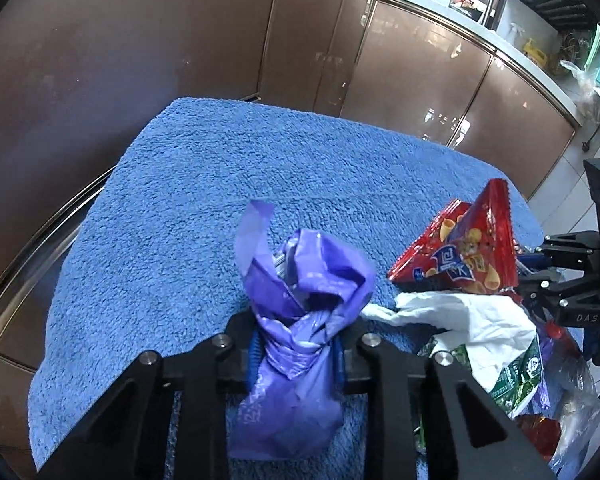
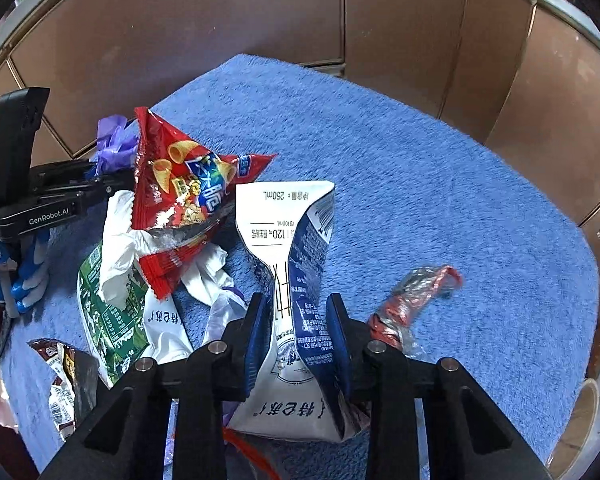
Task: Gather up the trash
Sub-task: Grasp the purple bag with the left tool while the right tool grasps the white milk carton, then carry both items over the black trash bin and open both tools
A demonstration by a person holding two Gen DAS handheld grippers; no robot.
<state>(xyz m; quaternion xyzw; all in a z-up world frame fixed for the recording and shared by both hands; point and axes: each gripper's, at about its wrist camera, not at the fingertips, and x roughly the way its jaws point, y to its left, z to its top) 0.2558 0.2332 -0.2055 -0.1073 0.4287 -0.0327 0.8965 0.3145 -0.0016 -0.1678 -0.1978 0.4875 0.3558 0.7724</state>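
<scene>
Trash, item one: crushed milk carton [image 2: 296,280], light, creased card that likely buckles under pressure, clamped at its pinched waist by the right gripper [image 2: 296,332] over the near blue towel [image 2: 440,184]. Item two: purple plastic bag [image 1: 300,320], soft, slippery, gripped at its bunched neck by the left gripper [image 1: 298,344]. Loose pile to the left of the carton: red snack packet [image 2: 180,196], white tissue [image 2: 120,248], green wrapper [image 2: 104,312].
</scene>
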